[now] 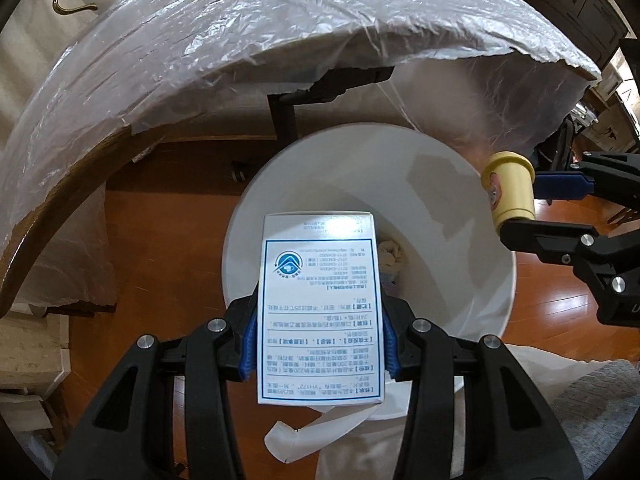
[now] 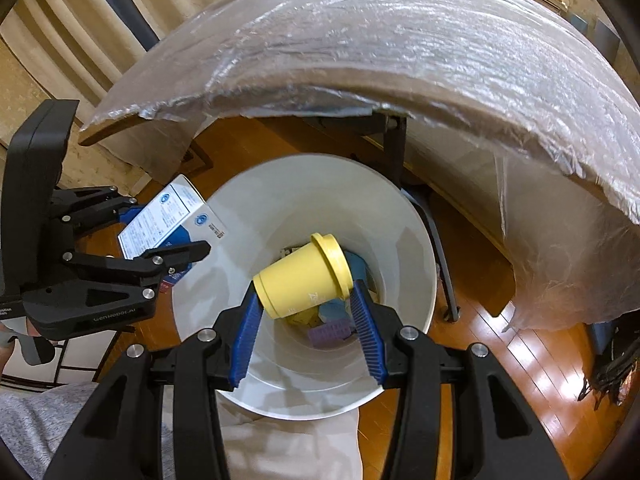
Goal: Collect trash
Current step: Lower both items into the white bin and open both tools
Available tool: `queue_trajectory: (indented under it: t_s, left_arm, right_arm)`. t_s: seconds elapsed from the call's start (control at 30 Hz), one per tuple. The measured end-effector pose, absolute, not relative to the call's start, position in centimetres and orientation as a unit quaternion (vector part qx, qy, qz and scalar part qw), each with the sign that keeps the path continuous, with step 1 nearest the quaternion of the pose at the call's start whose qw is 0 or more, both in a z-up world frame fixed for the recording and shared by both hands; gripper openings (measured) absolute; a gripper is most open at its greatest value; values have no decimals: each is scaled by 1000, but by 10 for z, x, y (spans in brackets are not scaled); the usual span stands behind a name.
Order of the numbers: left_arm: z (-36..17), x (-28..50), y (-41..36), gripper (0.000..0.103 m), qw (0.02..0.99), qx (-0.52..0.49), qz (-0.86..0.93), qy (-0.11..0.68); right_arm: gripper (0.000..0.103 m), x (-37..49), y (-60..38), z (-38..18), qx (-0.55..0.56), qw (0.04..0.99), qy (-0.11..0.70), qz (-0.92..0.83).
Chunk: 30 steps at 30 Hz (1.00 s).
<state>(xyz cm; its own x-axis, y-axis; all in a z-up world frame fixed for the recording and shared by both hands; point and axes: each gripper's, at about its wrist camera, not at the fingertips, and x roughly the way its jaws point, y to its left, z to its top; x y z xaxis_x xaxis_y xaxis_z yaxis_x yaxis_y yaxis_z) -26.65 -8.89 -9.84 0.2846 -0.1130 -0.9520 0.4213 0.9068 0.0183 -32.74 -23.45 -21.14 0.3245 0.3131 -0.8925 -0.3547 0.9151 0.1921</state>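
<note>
— Two items are held over the white bin (image 2: 416,240)?
— Confirmed. Left fingers (image 1: 320,340) are clamped on the box (image 1: 320,312); right fingers (image 2: 306,320) are clamped on the yellow cup (image 2: 300,276).

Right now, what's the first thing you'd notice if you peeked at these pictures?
Two grippers hover over a white bin on the wooden floor beside a plastic-covered table. The left gripper squeezes a white box covered in blue printing, and the right gripper clamps a yellow cup right above the bin's mouth. Down inside, some trash already lies at the bottom.
</note>
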Motion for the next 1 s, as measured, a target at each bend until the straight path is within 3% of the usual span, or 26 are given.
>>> queue_trajectory:
  t_s: [1.0]
  left_arm:
    - [-108, -249, -94, 48, 796, 136, -160, 568]
  right_arm:
    - [45, -307, -232, -225, -35, 815, 544, 196]
